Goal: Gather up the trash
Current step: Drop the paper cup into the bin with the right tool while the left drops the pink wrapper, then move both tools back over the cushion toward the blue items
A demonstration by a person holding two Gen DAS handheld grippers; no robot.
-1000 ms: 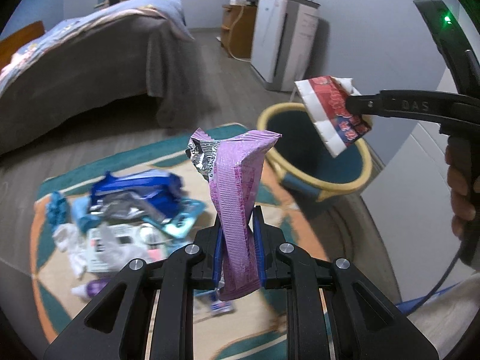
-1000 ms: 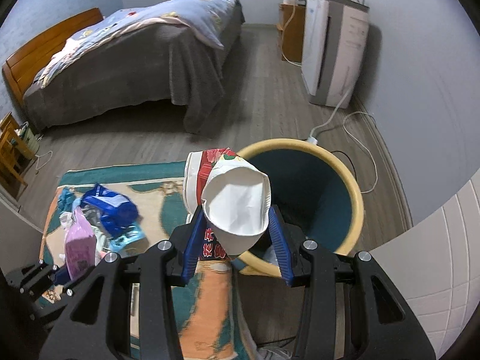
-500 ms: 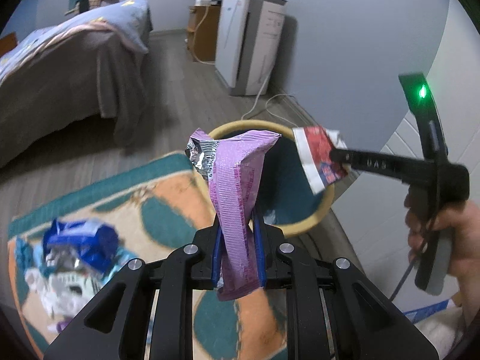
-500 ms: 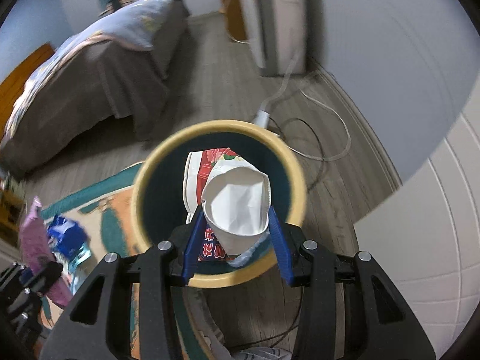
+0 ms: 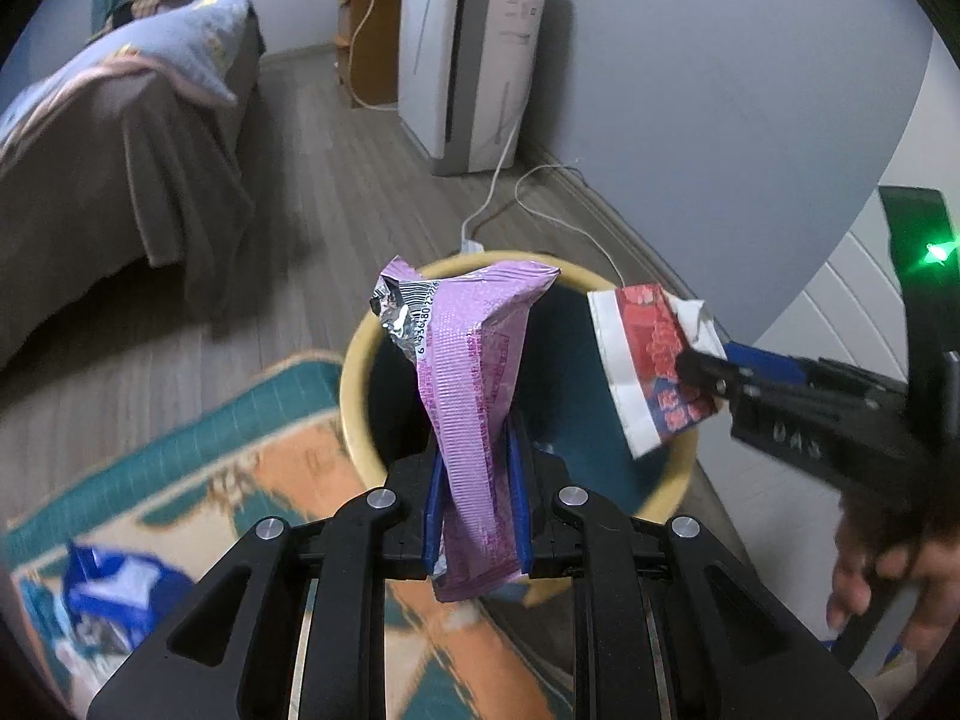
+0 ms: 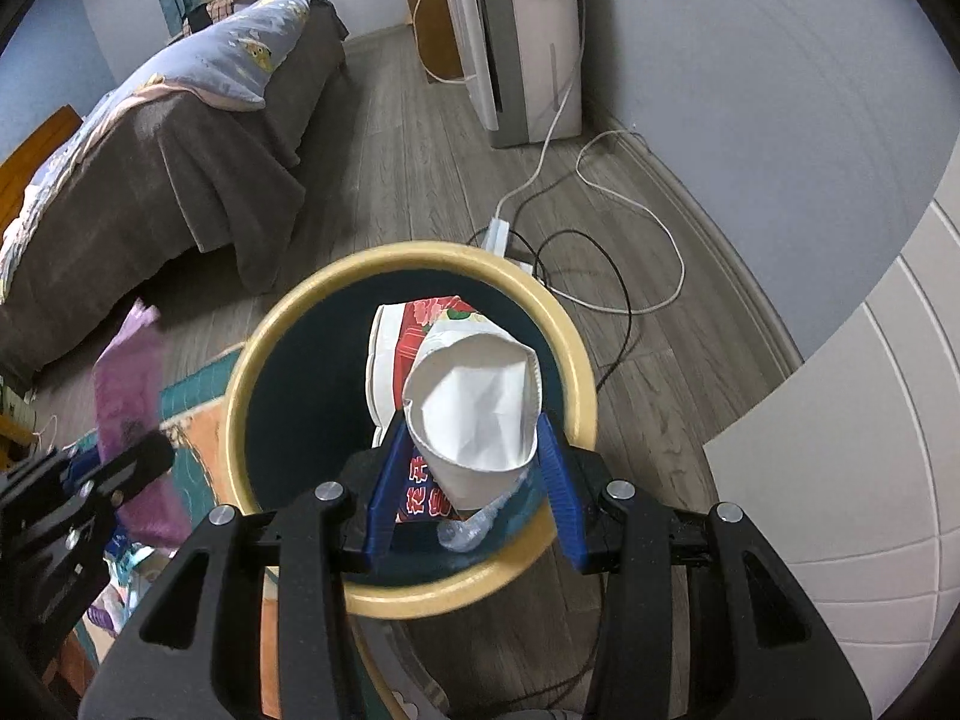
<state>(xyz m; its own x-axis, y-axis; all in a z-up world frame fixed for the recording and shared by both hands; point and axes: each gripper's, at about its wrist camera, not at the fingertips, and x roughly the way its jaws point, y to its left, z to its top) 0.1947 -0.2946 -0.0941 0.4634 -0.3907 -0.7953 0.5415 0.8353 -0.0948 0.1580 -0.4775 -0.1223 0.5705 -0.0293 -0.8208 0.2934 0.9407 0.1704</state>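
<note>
We are holding both catches over the yellow-rimmed trash bin, at the drop step. Our left claw is clenched on a purple snack wrapper; our right claw is gripping a crushed red-and-white paper cup. Next, we judge, both claws need releasing while centred above the opening.
</note>
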